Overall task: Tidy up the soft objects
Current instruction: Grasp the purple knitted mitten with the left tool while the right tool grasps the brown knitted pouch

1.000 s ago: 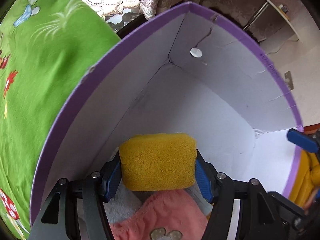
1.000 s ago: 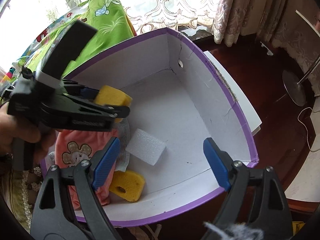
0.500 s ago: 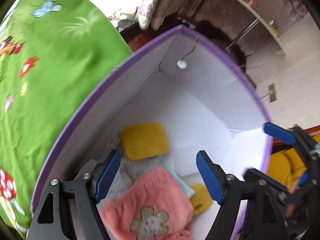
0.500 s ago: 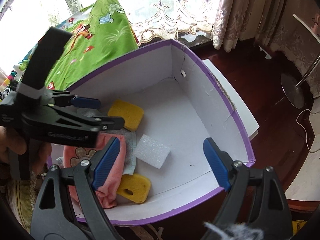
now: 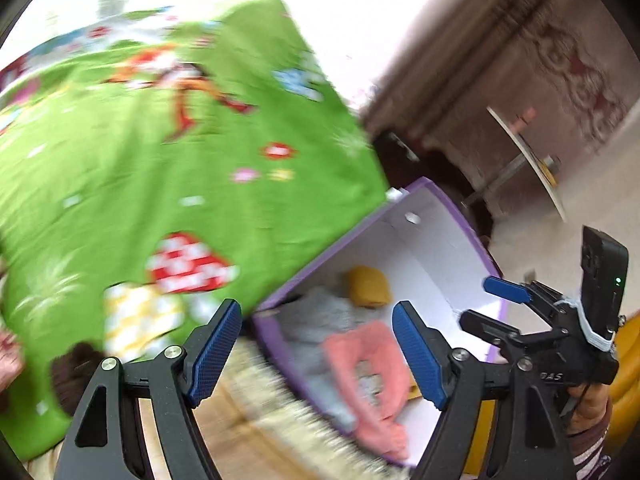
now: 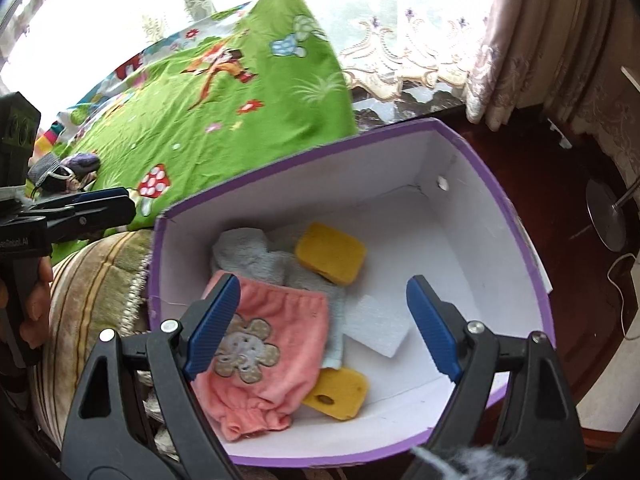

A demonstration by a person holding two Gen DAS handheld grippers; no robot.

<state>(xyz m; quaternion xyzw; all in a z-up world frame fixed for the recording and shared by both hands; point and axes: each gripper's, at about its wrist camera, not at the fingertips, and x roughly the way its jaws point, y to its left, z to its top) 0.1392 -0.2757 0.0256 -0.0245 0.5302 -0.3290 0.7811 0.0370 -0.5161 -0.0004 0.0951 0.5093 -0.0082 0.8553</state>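
Purple box (image 6: 500, 200): holds yellow sponge (image 6: 331, 253), pink cloth (image 6: 276, 344), grey towel (image 6: 248, 254). Left gripper (image 5: 316, 354), right gripper (image 6: 320, 324): above box, jaws spread, empty.

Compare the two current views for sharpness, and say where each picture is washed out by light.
Left wrist view: motion-blurred, green blanket smeared, sky above it blown out. Right wrist view: sharp, purple box and pink cloth crisp, window overexposed.

Both wrist views look down from nearby, sharing the purple box (image 6: 500, 200) and green quilt (image 5: 160, 160).
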